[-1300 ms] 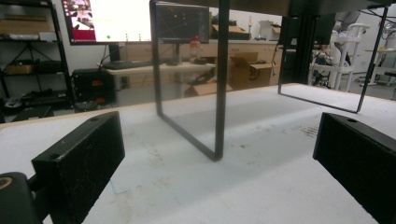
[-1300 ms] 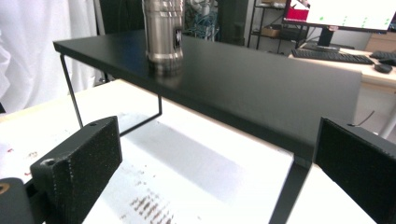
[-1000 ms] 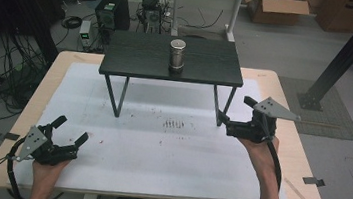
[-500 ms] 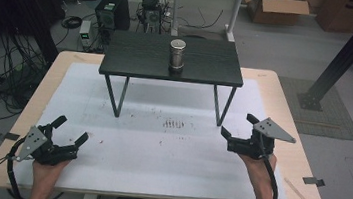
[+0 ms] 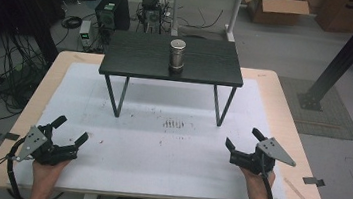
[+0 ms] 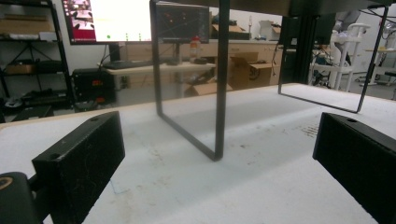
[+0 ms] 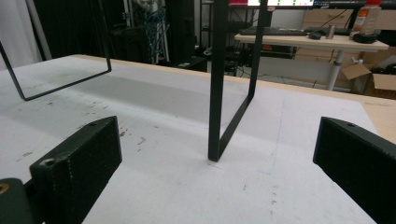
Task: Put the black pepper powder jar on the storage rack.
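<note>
1. Both empty: left hand-held gripper and right hand-held gripper sit wide open on the white-topped table.
2. Silver metal cylinder stands untouched on the small black stand; looks like nothing's started.

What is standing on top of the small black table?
One upright metal cylinder stands near the front edge of the small black table. The tabletop hides the white mat directly beneath.

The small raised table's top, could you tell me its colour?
Black, clearest in the high view.
</note>
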A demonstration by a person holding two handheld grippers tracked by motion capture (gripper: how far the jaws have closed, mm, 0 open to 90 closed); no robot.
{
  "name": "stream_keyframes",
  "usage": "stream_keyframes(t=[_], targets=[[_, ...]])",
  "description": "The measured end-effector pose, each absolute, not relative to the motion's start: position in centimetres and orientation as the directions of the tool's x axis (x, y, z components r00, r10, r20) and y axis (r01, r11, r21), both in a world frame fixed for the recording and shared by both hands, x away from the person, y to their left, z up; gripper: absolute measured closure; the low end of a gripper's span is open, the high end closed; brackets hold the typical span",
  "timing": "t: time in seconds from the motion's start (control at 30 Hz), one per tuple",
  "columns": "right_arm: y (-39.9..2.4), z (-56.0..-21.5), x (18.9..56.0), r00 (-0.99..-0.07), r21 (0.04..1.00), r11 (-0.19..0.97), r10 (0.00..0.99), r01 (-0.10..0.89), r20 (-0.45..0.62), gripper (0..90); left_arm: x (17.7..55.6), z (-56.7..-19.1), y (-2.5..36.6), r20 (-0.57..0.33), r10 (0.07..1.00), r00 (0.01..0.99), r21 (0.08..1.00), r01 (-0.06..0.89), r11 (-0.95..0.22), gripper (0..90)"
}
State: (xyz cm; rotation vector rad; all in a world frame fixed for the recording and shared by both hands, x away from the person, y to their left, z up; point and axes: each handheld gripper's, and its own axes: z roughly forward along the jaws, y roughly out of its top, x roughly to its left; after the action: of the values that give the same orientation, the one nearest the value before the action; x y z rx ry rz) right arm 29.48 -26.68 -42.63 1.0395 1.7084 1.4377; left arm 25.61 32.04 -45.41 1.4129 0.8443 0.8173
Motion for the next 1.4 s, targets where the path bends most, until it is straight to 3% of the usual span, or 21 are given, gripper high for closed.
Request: stream_keyframes(t=[0.37,0.83,1.4], targets=[[-27.3,-44.6,28.3,-0.435,0.992,0.053,0.901,0.116,0.003,0.8,25.6,-45.4,32.0,-0.011,0.876,0.483,1.0,0.018,0.002,2.7],[-27.6,-45.5,27.0,-0.407,1.0,-0.002,0.913,-0.012,-0.003,0.5,25.6,-45.4,32.0,-0.008,0.876,0.482,1.0,0.016,0.0,2.7],[-27.6,-45.5,26.9,-0.413,1.0,0.007,0.911,-0.014,-0.012,0.0,25.6,-45.4,32.0,-0.008,0.879,0.477,1.0,0.017,0.0,2.7]])
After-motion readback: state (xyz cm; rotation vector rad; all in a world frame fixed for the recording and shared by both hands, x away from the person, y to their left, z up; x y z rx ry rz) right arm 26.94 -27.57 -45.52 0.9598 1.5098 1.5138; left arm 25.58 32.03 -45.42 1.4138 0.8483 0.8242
